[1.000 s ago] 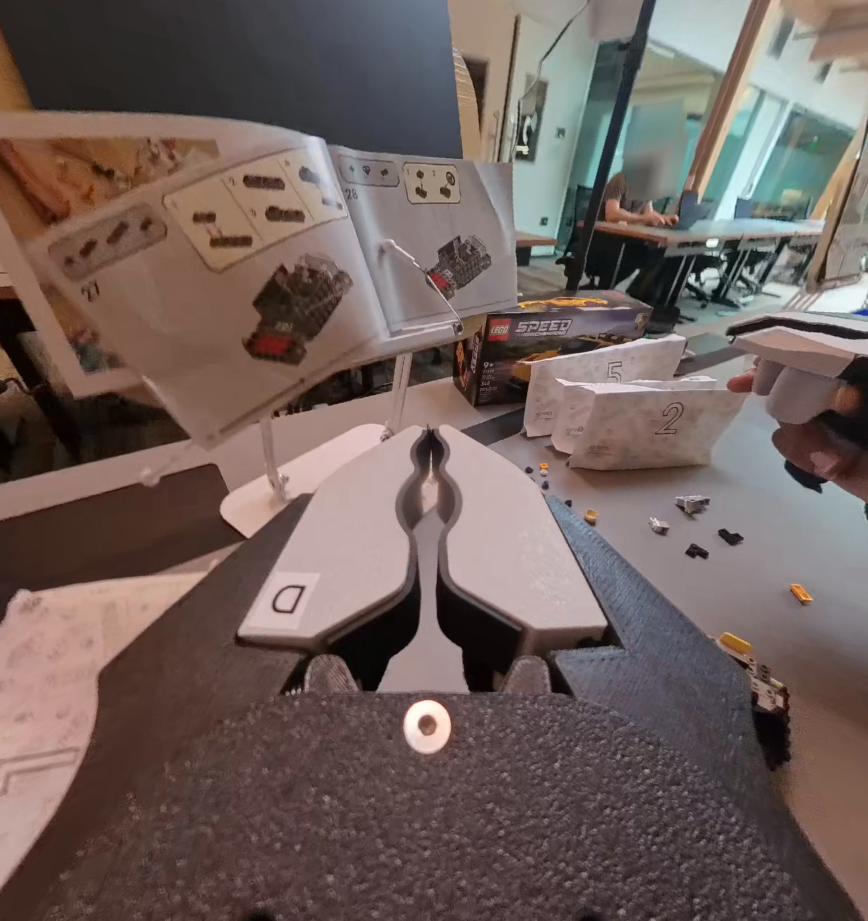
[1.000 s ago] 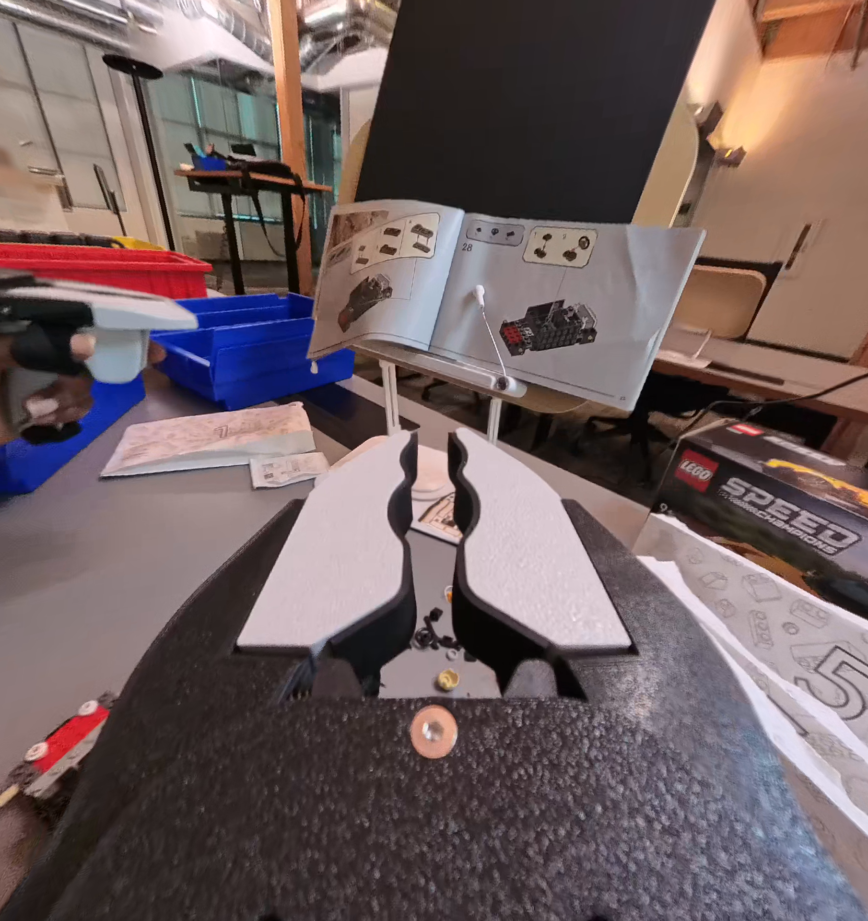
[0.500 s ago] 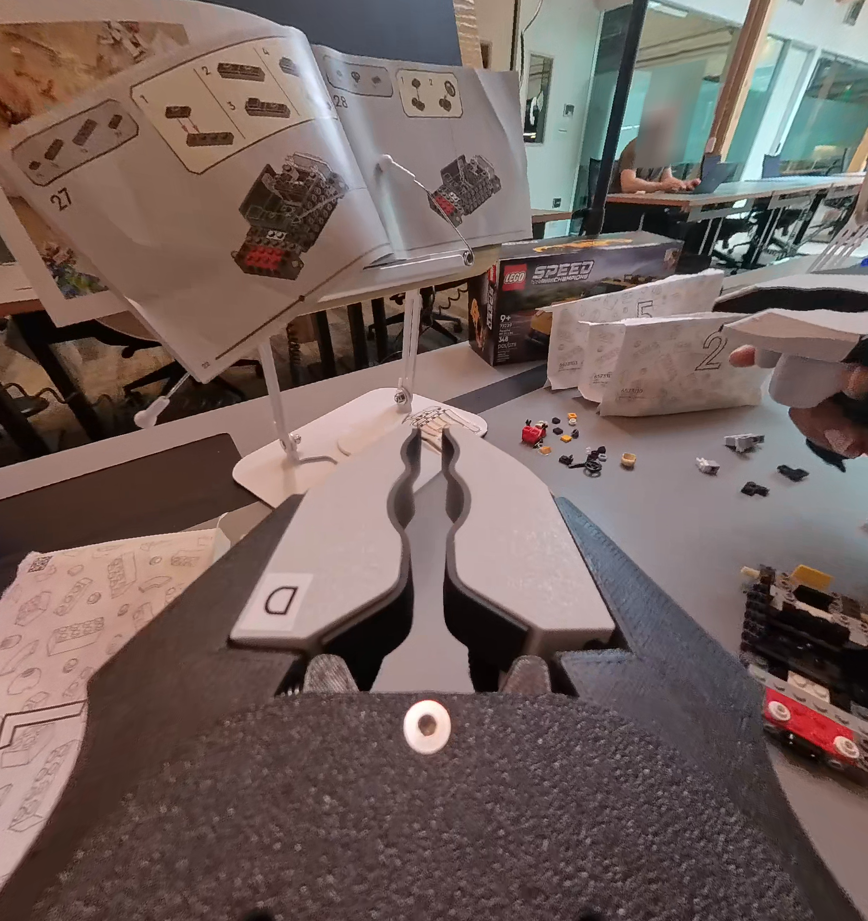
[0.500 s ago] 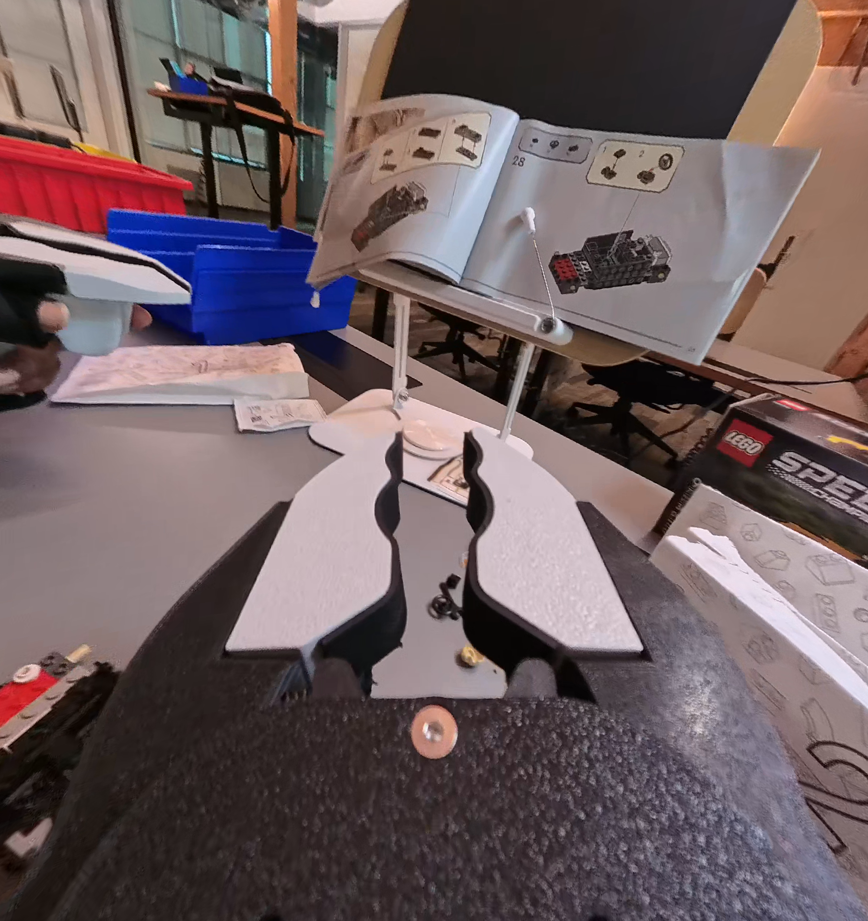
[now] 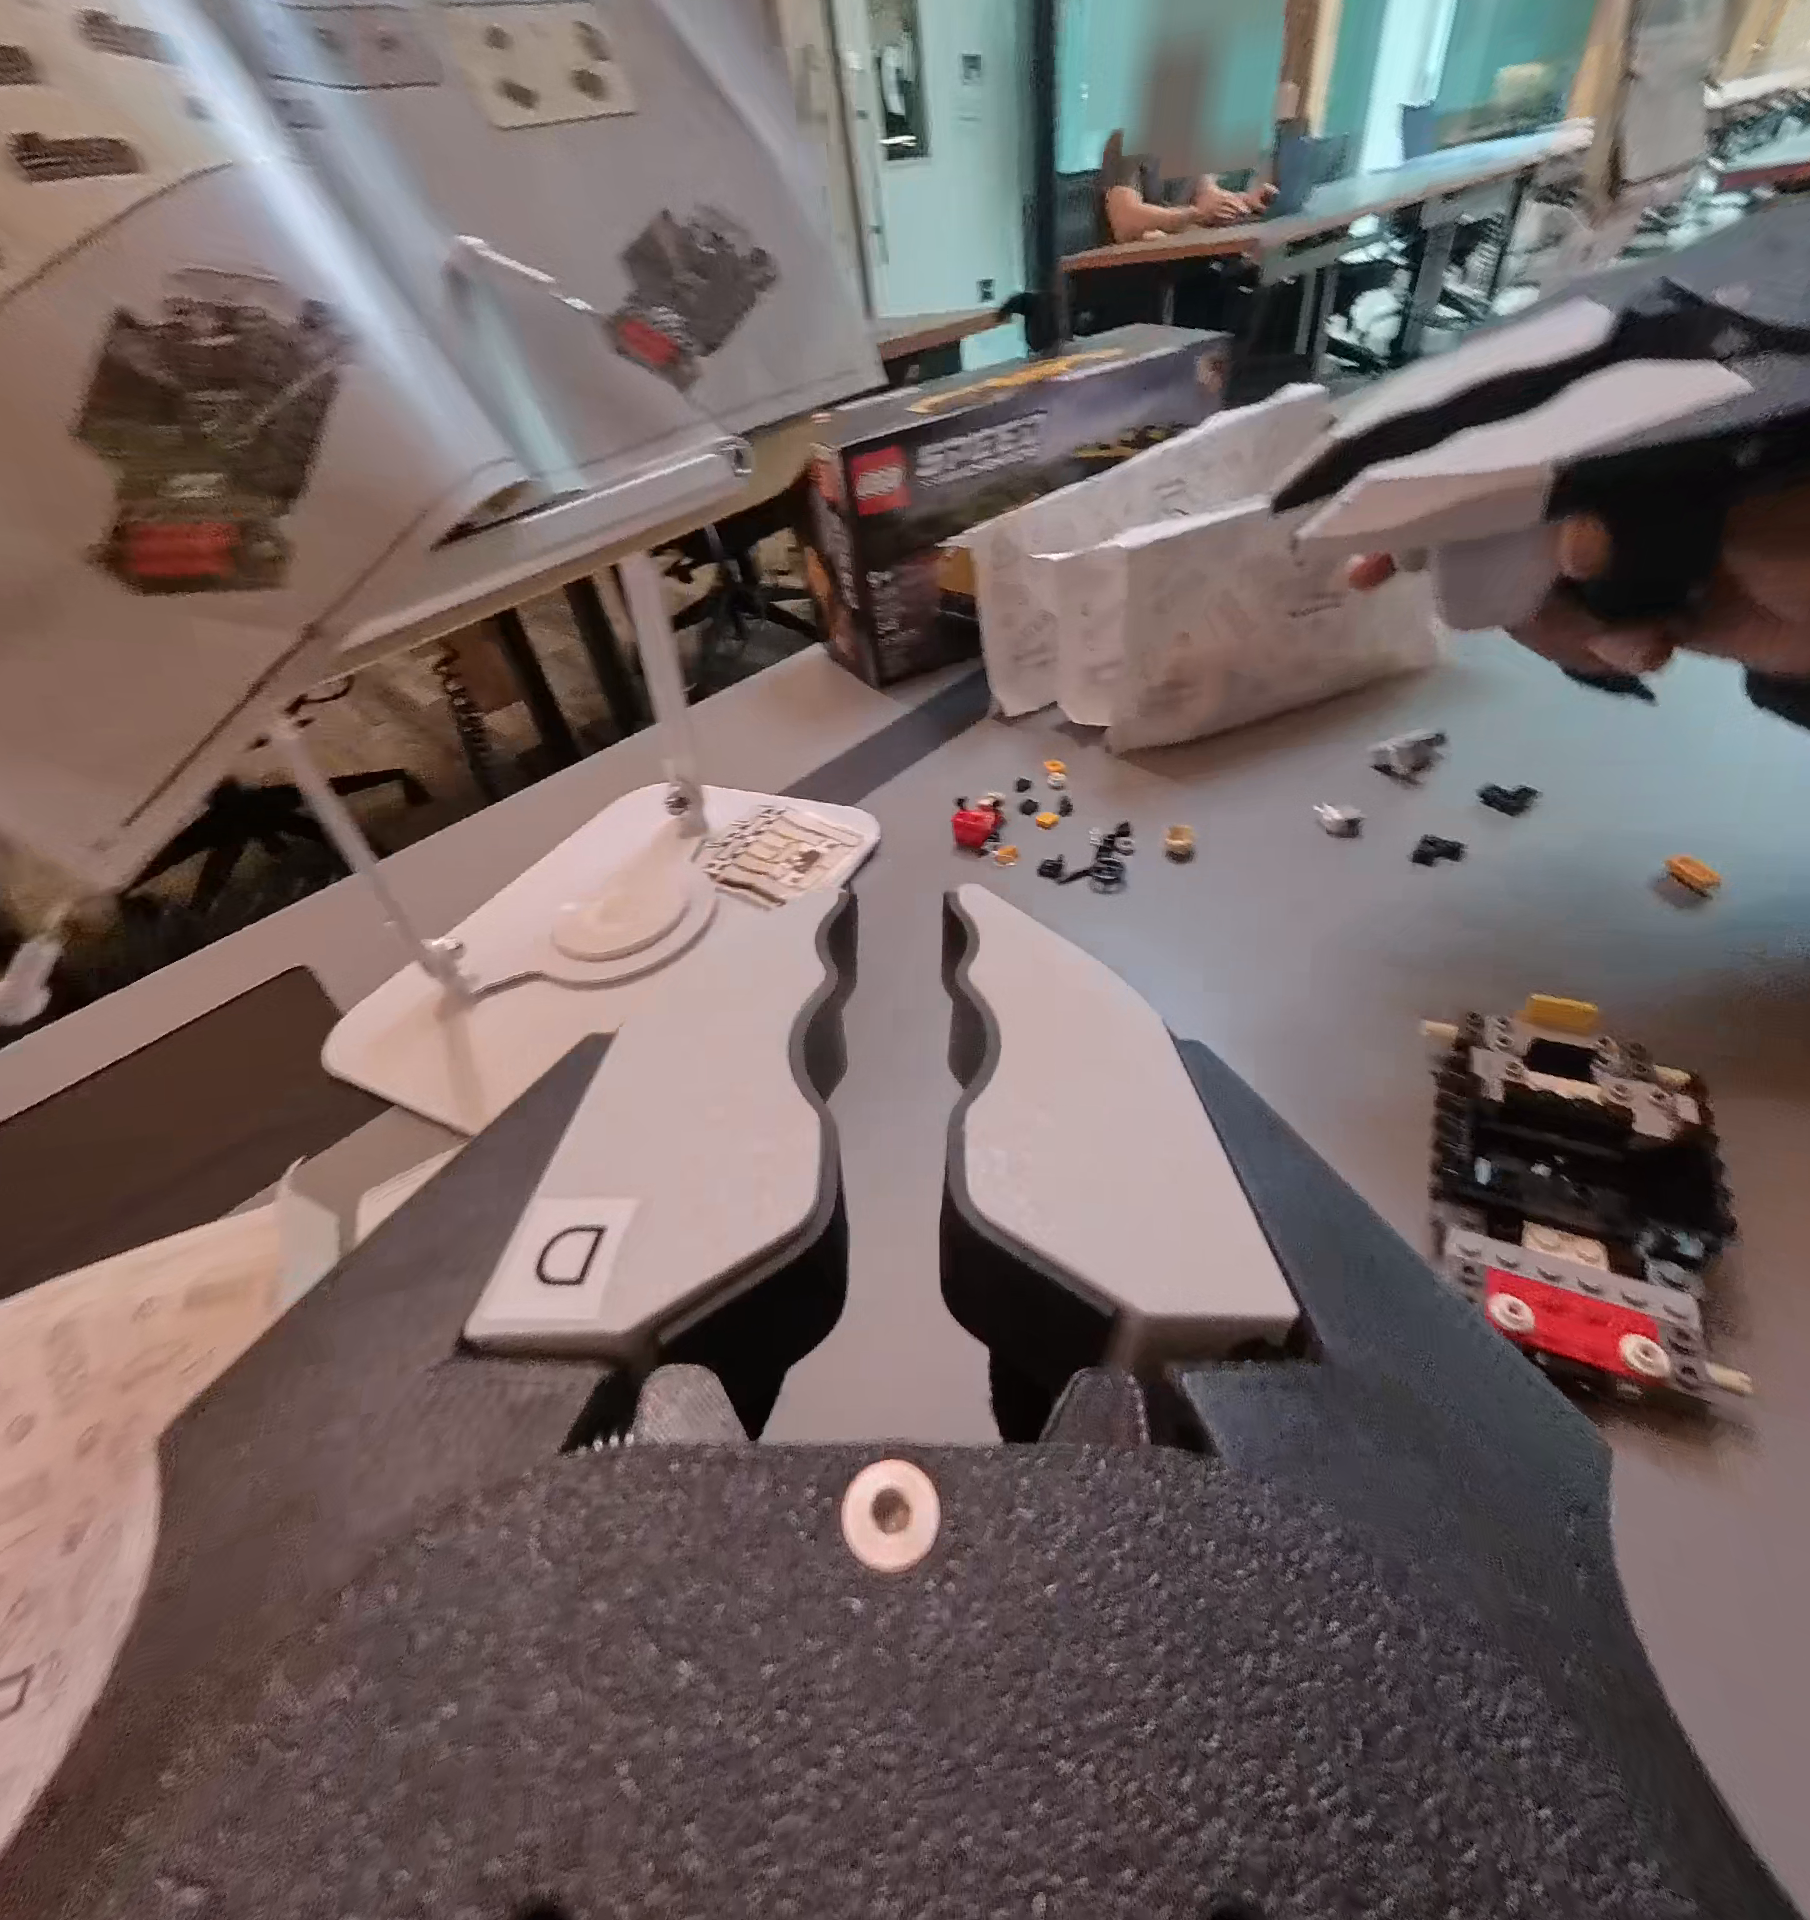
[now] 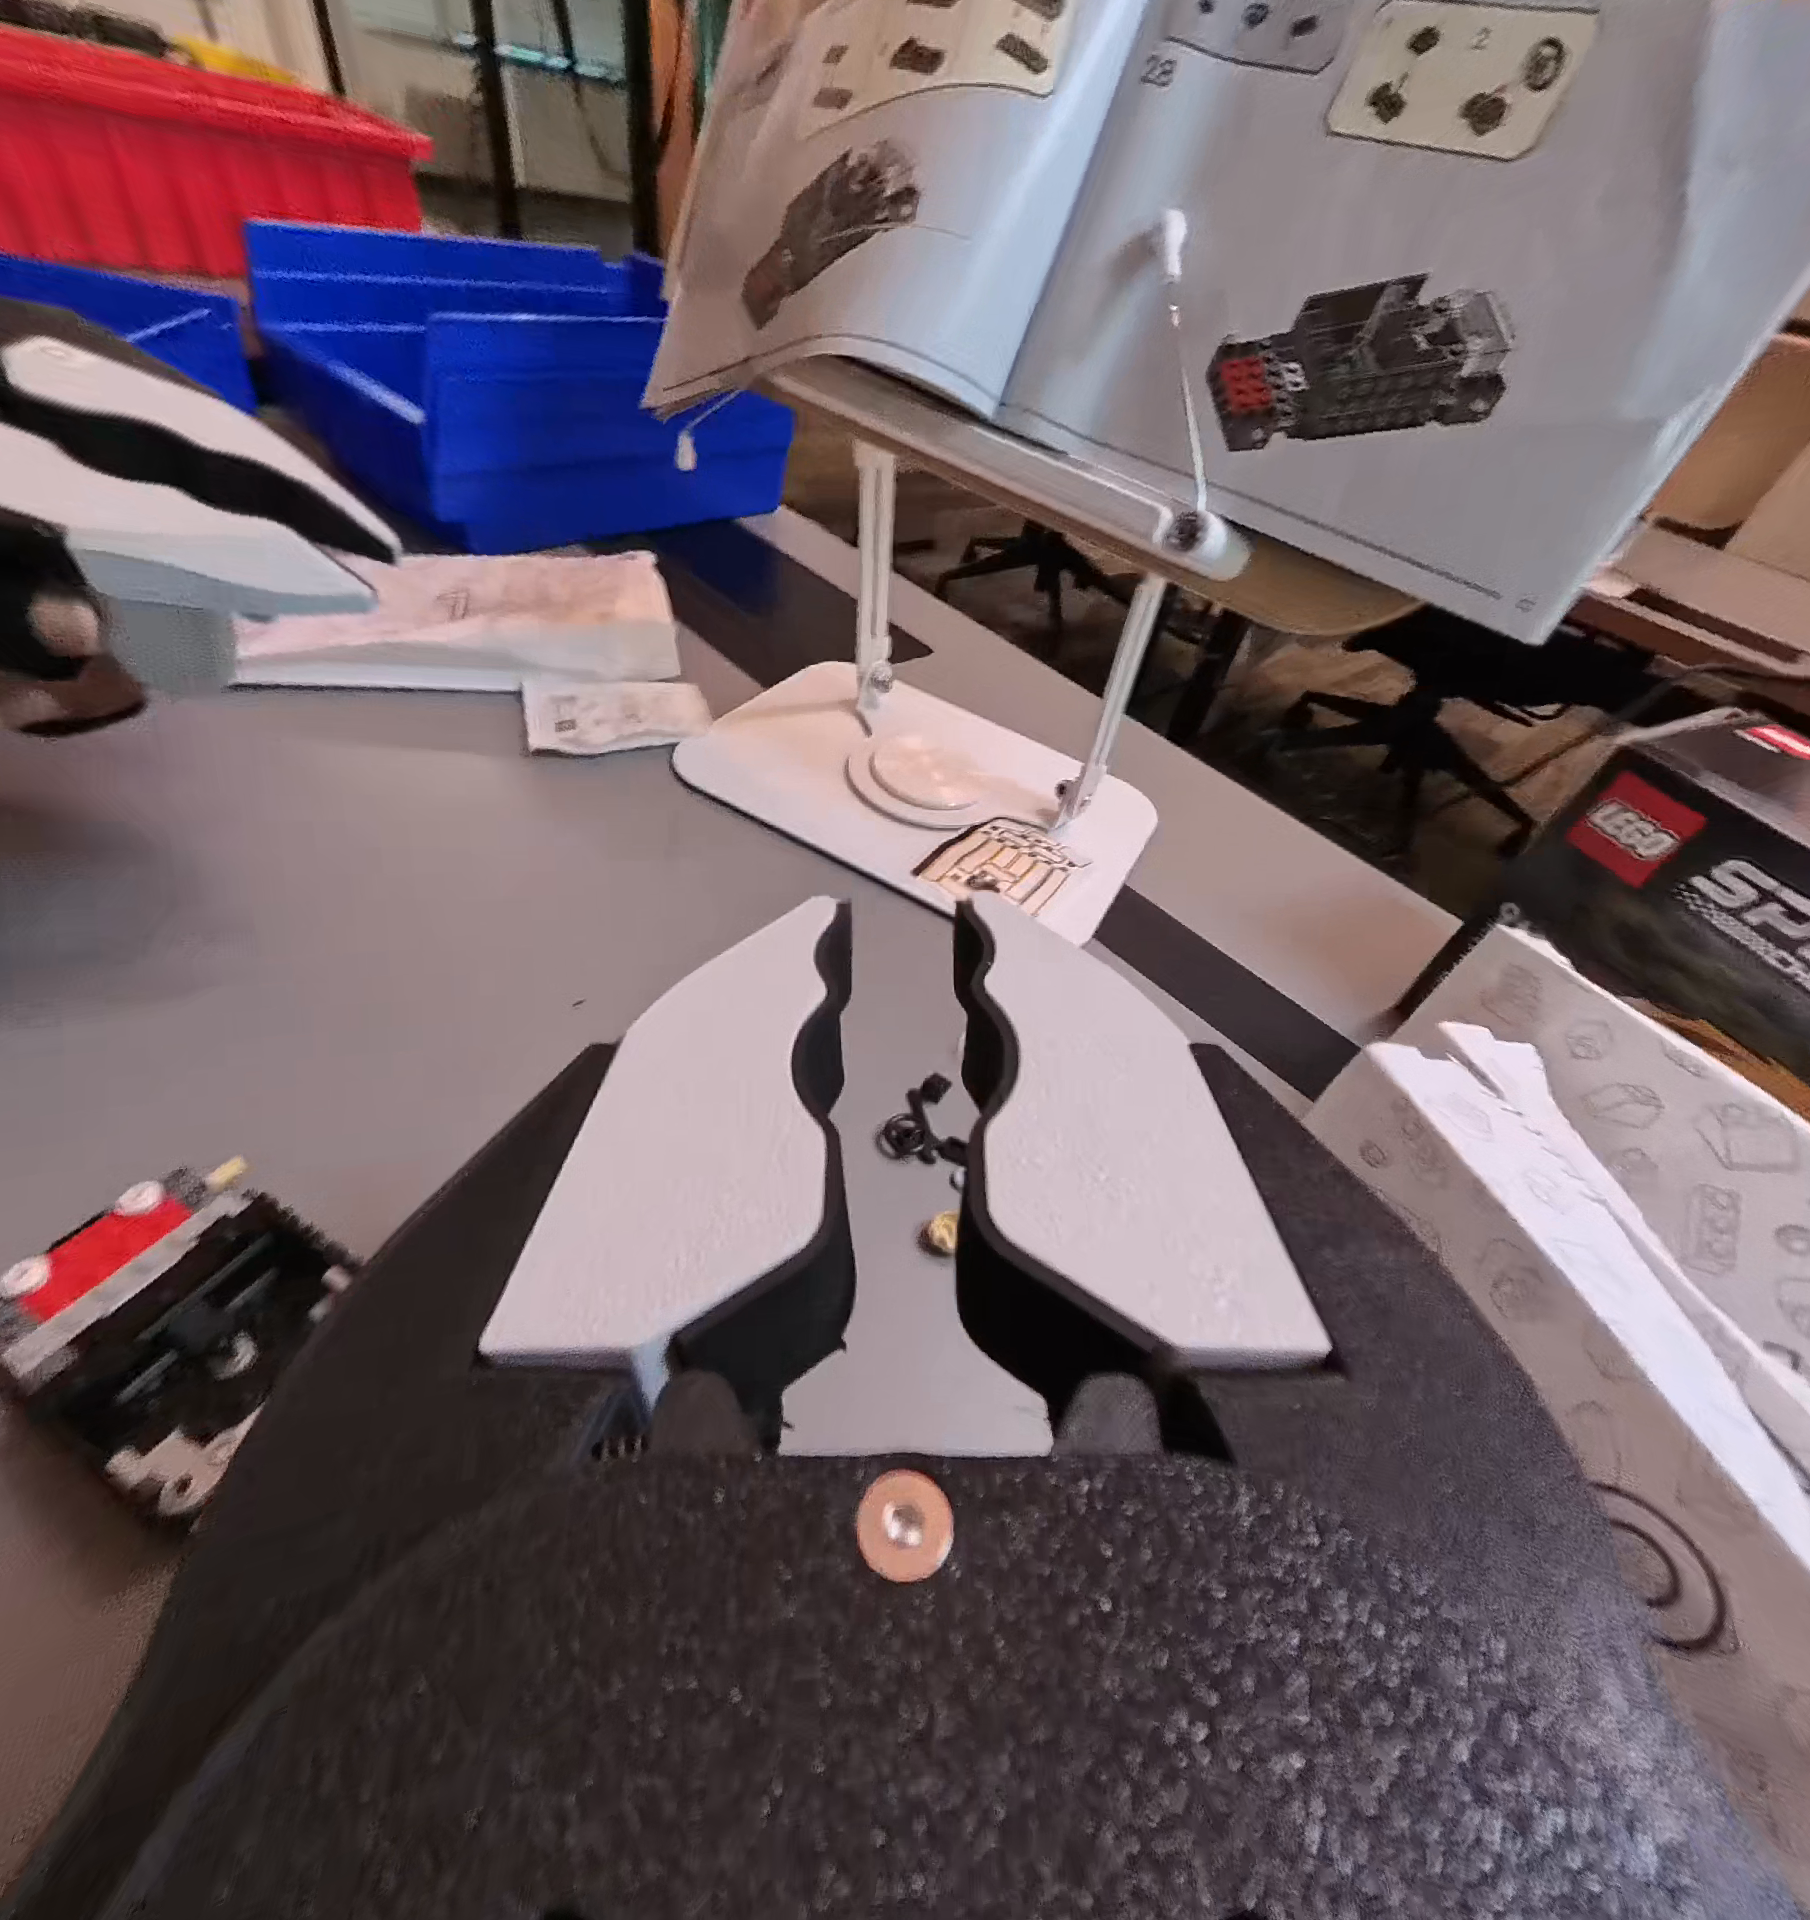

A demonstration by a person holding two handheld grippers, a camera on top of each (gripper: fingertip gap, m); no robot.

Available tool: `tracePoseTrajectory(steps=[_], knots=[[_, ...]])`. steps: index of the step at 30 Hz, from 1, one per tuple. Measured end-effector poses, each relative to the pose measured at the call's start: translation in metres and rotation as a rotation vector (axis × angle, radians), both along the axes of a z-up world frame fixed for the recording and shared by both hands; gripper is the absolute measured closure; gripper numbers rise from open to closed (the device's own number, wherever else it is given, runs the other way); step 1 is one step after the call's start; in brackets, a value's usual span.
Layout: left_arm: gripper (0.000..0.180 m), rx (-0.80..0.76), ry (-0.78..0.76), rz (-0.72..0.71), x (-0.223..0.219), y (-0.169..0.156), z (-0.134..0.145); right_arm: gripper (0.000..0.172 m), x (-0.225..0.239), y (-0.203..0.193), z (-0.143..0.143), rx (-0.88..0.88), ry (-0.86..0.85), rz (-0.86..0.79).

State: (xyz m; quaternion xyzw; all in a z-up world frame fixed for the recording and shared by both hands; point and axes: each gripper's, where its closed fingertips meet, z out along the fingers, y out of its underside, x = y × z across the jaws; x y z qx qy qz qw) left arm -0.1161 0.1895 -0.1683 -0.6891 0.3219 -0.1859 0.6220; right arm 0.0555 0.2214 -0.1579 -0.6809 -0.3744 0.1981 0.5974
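Black-grey brick model (image 5: 1576, 1195), red plate, flat on grey table (image 5: 1244, 966).

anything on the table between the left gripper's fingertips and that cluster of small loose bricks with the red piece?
Nothing visible. The left gripper is open and empty, and only bare grey table lies between its tips and the loose bricks. The white stand base with its sticker sheet sits left of that line.

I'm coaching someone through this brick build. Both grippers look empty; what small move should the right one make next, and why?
Probably lower the right gripper onto the loose small pieces on the table under its parted, empty fingers. The half-built car sits untouched to its left, and the open booklet shows added parts.
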Motion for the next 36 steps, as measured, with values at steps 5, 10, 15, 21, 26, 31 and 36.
tracePoseTrajectory(steps=[5,10,15,21,26,31,36], knots=[[0.164,0.009,0.087,-0.080,0.026,-0.014,-0.008,0.154,-0.008,-0.012,0.007,-0.014,0.002,0.053],[0.168,0.047,0.107,-0.064,0.031,-0.018,-0.005,0.171,-0.013,0.005,0.012,0.070,0.063,-0.141],[0.170,0.062,0.078,-0.009,0.026,-0.014,0.002,0.172,-0.024,0.046,0.053,0.216,0.118,-0.382],[0.170,0.087,0.060,0.062,0.014,-0.009,0.010,0.172,-0.046,0.105,0.079,0.185,0.170,-0.524],[0.173,0.069,0.020,0.130,0.000,-0.002,0.014,0.172,-0.054,0.118,0.092,0.177,0.217,-0.550],[0.177,0.082,0.000,0.202,-0.013,0.008,0.022,0.172,-0.055,0.116,0.095,0.175,0.229,-0.547],[0.180,0.142,-0.007,0.400,-0.048,0.048,0.067,0.172,-0.054,0.110,0.089,0.168,0.217,-0.544]])
